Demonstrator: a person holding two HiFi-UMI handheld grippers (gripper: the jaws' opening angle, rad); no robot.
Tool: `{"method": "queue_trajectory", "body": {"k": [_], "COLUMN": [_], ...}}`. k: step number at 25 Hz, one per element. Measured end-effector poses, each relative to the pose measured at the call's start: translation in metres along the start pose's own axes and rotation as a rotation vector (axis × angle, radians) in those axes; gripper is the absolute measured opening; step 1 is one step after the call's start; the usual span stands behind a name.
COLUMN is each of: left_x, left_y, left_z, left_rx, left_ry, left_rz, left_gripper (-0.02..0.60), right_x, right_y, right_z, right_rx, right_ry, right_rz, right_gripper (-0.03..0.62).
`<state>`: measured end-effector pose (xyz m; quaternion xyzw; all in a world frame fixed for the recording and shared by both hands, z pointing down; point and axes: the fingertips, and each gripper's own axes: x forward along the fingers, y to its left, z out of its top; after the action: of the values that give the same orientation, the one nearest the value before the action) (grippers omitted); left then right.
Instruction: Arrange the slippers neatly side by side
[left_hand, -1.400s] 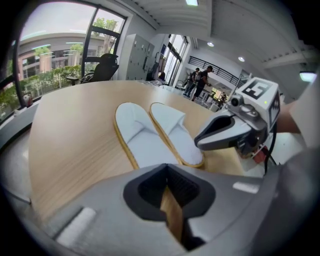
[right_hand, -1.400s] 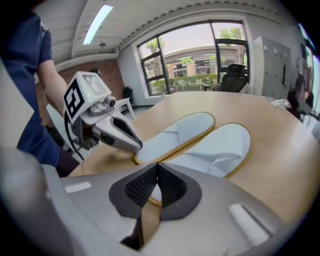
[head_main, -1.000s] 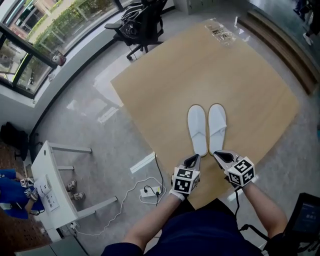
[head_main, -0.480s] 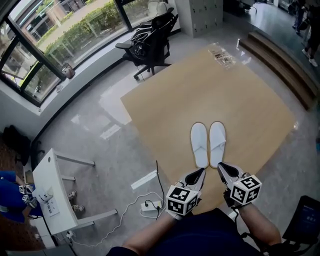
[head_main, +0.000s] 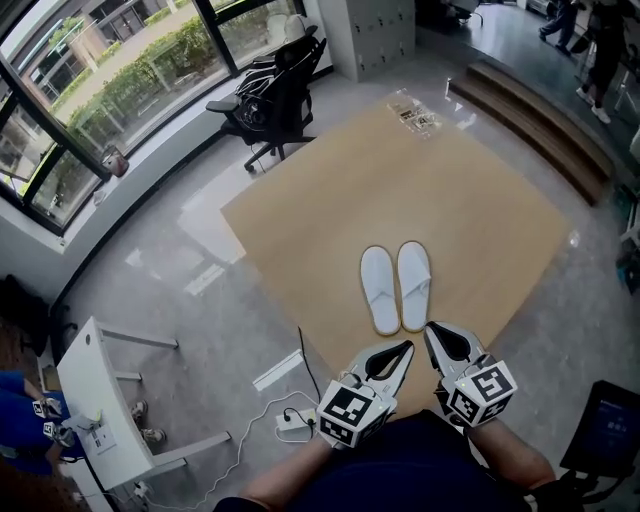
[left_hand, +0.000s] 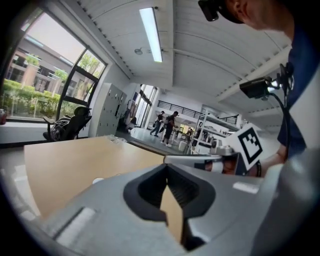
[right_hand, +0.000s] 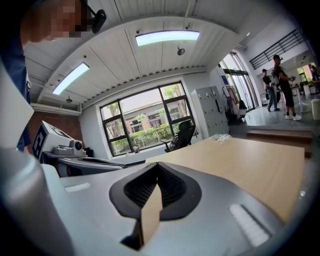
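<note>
Two white slippers lie side by side, toes pointing away, on a tan wooden floor panel (head_main: 400, 180): the left slipper (head_main: 379, 289) and the right slipper (head_main: 414, 284) almost touch along their length. My left gripper (head_main: 405, 347) hovers just behind their heels, jaws shut and empty. My right gripper (head_main: 431, 327) hangs beside it, also shut with nothing in it. In the left gripper view the jaws (left_hand: 167, 167) meet at the tips, and the right gripper's marker cube (left_hand: 248, 144) shows at the right. In the right gripper view the jaws (right_hand: 158, 166) are closed too.
A black office chair (head_main: 270, 95) stands off the panel's far left corner. A clear plastic bag (head_main: 415, 115) lies at the far edge. A white table (head_main: 100, 400) and a power strip with cable (head_main: 295, 420) are on the grey floor at left. Steps (head_main: 530, 120) rise at right.
Both grippers have drawn back from the slippers' heels toward the person. The slippers stay side by side, unmoved. The head view has shifted.
</note>
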<state>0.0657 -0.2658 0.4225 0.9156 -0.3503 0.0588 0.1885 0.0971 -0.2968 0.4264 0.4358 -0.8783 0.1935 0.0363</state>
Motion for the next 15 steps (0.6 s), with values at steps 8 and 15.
{"method": "queue_trajectory", "body": {"k": [8, 15], "left_x": [0.003, -0.001], "left_y": [-0.002, -0.007], "left_z": [-0.001, 0.001], "left_rx": [0.016, 0.015], "left_ry": [-0.005, -0.008], "left_rz": [0.004, 0.011], "left_gripper": [0.004, 0.003], "right_x": [-0.017, -0.027], "right_y": [0.003, 0.004], "right_z": [0.020, 0.034], "right_rx": [-0.067, -0.119], "right_ry": [-0.091, -0.122], "right_rz": [-0.068, -0.075], "right_gripper": [0.011, 0.011]}}
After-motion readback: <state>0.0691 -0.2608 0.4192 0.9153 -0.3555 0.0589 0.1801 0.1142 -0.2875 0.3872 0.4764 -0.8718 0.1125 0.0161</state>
